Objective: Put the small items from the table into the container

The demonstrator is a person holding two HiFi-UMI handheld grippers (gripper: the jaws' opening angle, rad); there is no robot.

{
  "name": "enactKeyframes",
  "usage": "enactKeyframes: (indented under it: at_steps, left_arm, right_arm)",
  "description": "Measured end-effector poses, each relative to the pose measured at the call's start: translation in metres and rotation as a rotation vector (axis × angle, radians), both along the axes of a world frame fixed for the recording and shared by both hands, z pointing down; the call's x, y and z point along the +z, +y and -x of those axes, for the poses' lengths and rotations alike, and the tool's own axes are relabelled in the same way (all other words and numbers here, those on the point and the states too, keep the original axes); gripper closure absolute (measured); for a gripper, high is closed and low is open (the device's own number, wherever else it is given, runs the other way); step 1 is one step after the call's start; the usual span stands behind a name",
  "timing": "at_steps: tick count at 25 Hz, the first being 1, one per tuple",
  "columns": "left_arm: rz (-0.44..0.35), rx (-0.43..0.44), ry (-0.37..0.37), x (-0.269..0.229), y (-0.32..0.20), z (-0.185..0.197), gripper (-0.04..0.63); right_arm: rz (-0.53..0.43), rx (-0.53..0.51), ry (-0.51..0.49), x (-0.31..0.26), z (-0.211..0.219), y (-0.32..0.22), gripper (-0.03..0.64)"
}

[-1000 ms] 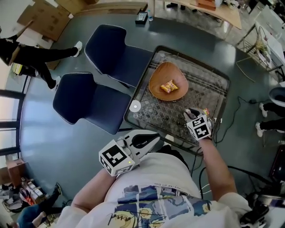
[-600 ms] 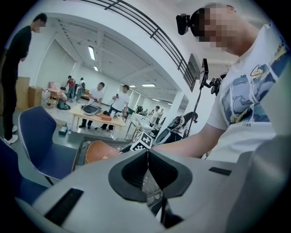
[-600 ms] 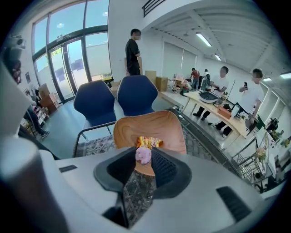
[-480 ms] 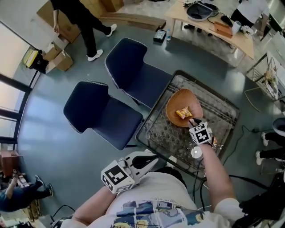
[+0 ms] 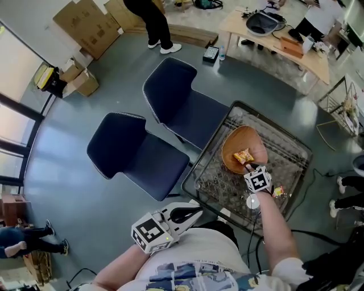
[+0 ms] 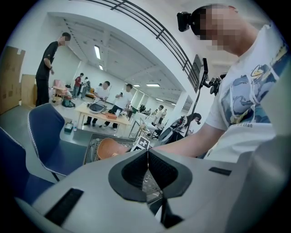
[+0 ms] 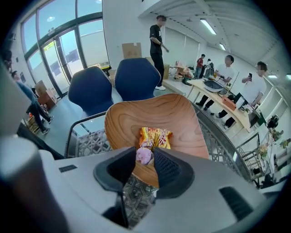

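A wooden bowl [image 5: 239, 145] stands on the glass-topped wicker table [image 5: 219, 182], and a yellow snack packet [image 5: 243, 156] lies in it. My right gripper [image 5: 249, 167] hangs over the bowl's near rim, shut on a small pink sweet [image 7: 144, 155]. In the right gripper view the bowl [image 7: 150, 116] and the packet [image 7: 154, 136] lie just beyond the sweet. Another small yellow-red item [image 5: 278, 192] lies on the table to the right of my right wrist. My left gripper [image 5: 199, 211] stays by my body at the table's near edge, its jaws shut and empty [image 6: 147, 157].
Two blue chairs [image 5: 133, 153] [image 5: 182, 102] stand close to the table's left side. A desk [image 5: 278, 40] with things on it stands farther back, cardboard boxes [image 5: 85, 23] lie at the upper left, and a person [image 5: 149, 17] stands near them.
My right gripper has carried the pink sweet from the table's near right to the bowl's near rim. The left gripper has kept shut near my body.
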State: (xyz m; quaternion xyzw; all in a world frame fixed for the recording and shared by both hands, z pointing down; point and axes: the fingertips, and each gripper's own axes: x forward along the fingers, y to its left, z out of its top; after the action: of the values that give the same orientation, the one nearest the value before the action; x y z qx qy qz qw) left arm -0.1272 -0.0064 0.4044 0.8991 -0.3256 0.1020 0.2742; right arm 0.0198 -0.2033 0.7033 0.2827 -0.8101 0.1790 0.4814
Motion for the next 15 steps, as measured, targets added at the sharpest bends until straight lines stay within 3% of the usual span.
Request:
enactKeyframes:
  at_steps: [7,15]
  left_arm:
    - [0.006,0.061,0.009,0.006,-0.009,0.0,0.586]
    - [0.002,0.197,0.04,0.006,-0.021,-0.017,0.586]
  right_arm:
    - [-0.027,0.057,-0.014,-0.006,-0.002,0.0,0.503]
    - [-0.082,0.158,-0.061,-0.043,-0.02,0.027,0.503]
